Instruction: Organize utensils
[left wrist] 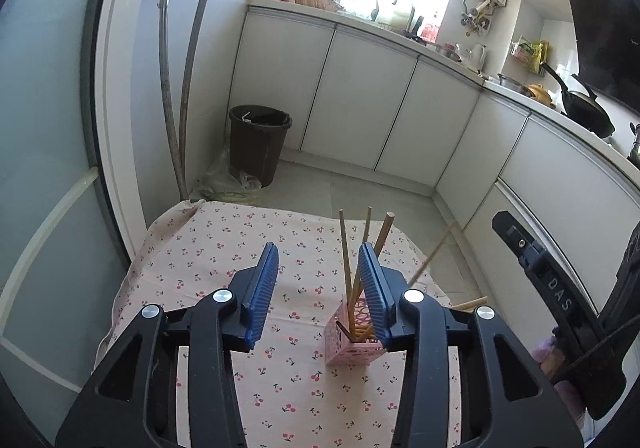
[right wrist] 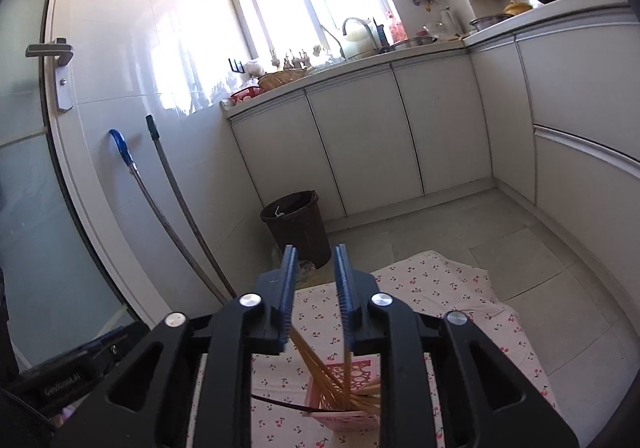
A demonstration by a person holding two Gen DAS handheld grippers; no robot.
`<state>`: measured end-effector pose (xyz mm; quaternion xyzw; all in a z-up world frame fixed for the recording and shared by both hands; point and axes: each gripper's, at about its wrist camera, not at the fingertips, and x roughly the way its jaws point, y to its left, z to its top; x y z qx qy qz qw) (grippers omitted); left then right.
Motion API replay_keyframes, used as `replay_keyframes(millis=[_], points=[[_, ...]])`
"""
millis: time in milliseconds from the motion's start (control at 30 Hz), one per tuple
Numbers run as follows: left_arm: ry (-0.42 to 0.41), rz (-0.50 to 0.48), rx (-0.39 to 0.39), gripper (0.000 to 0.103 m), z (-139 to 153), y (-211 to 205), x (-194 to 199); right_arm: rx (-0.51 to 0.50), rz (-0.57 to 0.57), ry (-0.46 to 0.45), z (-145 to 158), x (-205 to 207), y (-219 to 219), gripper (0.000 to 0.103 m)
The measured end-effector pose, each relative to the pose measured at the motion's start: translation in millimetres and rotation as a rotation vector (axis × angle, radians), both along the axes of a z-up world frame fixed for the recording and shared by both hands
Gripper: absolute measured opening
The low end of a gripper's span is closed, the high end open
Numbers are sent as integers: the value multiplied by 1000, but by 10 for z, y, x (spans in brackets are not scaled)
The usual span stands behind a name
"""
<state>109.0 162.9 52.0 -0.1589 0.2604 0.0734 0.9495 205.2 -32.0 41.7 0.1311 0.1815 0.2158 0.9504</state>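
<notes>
Left tongs [left wrist: 318, 262] stand partly open with nothing between the pads, over the cherry-print cloth [left wrist: 200, 248] on the surface. Just beside their right pad, the pink holder [left wrist: 352, 352] stands upright on the cloth with wooden chopsticks [left wrist: 343, 244] leaning inside. Right tongs [right wrist: 314, 268] hang above the holder, narrowly open, gripping nothing.

Wooden chopsticks [left wrist: 344, 248] fanned upright in pink perforated holder [left wrist: 352, 352]

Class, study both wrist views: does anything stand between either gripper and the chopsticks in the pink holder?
Nothing visible does. The chopsticks fan out of the pink holder on the cherry-print cloth, directly ahead of both grippers.
</notes>
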Motion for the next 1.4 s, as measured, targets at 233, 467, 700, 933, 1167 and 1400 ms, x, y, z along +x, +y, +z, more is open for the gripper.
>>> replay_keyframes(millis=[233,467,700,933,1167,1400], points=[[-88,32,129,56,202,-252,-312,-93,-20,-55,314,-491,-143,33],[-113,21,188,73,245,-531,-511,-169,-52,-14,218,-865,-307,39],[-68,10,257,80,56,-835,-641,-195,-132,58,44,-1084,-633,57],[-39,26,320,96,-104,-1084,-805,-230,-237,88,-111,-1294,-958,79],[-33,4,339,96,-201,-1229,-872,-232,-290,132,-281,-1366,-1118,92],[-17,-5,343,96,-280,-1298,-844,-264,-310,120,-310,-1431,-1133,96]])
